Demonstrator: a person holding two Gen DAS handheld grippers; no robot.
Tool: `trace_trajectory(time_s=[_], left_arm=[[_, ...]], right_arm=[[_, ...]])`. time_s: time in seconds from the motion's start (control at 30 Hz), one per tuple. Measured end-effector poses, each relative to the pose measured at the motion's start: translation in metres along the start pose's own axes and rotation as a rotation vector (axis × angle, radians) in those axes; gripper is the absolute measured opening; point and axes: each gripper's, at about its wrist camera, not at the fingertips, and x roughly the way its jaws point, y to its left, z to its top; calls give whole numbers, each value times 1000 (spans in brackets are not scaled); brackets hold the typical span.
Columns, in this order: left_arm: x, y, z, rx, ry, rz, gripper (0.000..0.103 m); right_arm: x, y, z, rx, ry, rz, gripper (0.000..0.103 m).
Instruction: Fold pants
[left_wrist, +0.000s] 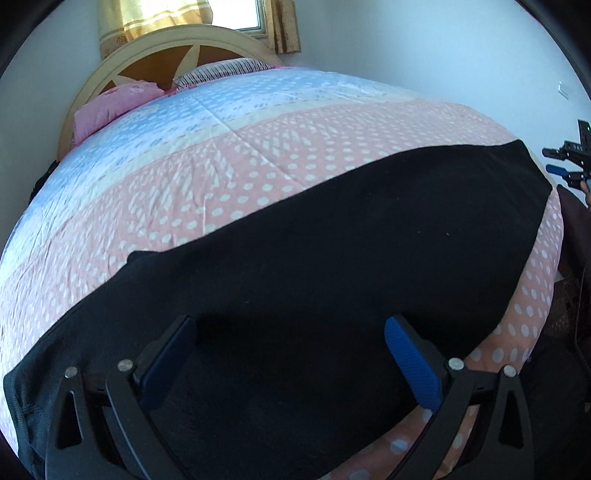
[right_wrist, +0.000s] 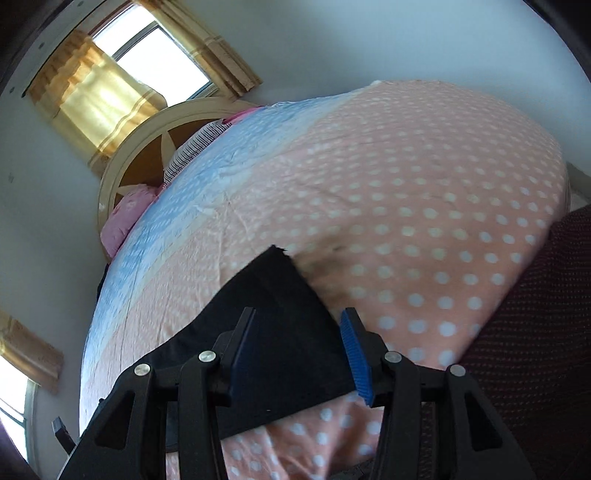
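Pants (left_wrist: 332, 258), black, lie flat in a long band across the near part of the bed, on the pink dotted bedspread (left_wrist: 258, 166); one narrow end reaches the bed's right edge in the left wrist view.

Left tongs (left_wrist: 291, 354): jaws wide apart, nothing between the pads, poised over the dark cloth near its wider end. Whether the tips touch the fabric I cannot tell.

Right tongs (right_wrist: 295, 350): jaws part-way apart, empty, over the corner of the other end of the pants (right_wrist: 280, 321). The cloth edge there is smeared by blur, and the right pad (right_wrist: 356, 358) sits about at the fabric's border.

Risks, as judged:
- Right tongs could close beside the edge and catch bedspread rather than pants, since the corner lies so close to one pad.
- Black on black hides layers; either tongs might pinch only the top ply, so a fold would drag unevenly.
- Near edge runs close to the bed's side; a pull toward the person could slide the cloth off.

Farther back: blue band of the bedspread (left_wrist: 155, 122), pink pillow (left_wrist: 110, 107), striped pillow (left_wrist: 221, 72), rounded headboard (left_wrist: 122, 61), curtained window (left_wrist: 255, 14). None in the way.
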Motion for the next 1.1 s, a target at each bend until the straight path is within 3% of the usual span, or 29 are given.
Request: trace_trajectory(time_s=[0.1,0.3,0.4,0.5,0.7,0.87,0.97,1.1], left_arm=[[-6,0,-4,-19,-19,2,103],[-35,17,-3,-101,-156,12,103],[-27,27,-2,-116,-141,33,103],[-17,37,-6,-148,-107,38,103],[-17,39,-12,-155,-81,4,103],[-12,34,-10,-152,-77,18,103],[-12,36,-11,-164,-83,17,103],[-12,41,-10,-191,-88,3,103]], right_arm=[[4,-14,1,27,38,37,48],[30,-15,-4,23,104,29,48],[32,-16,-7,12,112,50,48],[35,-25,-8,65,144,148,48],[45,-17,-14,-19,145,126,47],[47,-21,-14,-8,145,129,19],[47,-25,-14,5,152,162,13],[36,-21,-11,4,135,193,13]])
